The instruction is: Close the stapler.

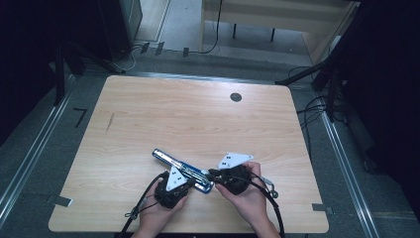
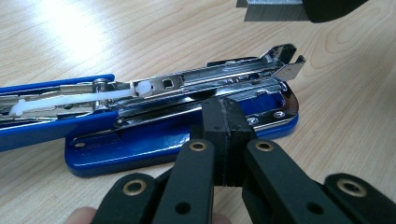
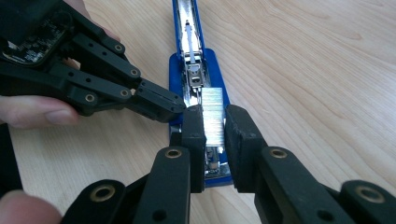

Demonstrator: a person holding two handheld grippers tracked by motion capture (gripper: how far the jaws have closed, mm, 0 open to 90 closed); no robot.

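Staple strip (image 3: 212, 116), light and brittle, pinched edgewise by right gripper (image 3: 214, 126) above opened stapler (image 3: 198, 70); left gripper (image 2: 224, 135) pressed together, steadying it

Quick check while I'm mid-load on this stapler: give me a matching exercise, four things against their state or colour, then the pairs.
1. stapler
2. strip of staples
3. left gripper
4. right gripper

A. shut, pressing on the stapler's side
B. silver, held between two jaws
C. blue, opened out flat on the table
D. holds the strip above the open magazine

Pairs: 1-C, 2-B, 3-A, 4-D
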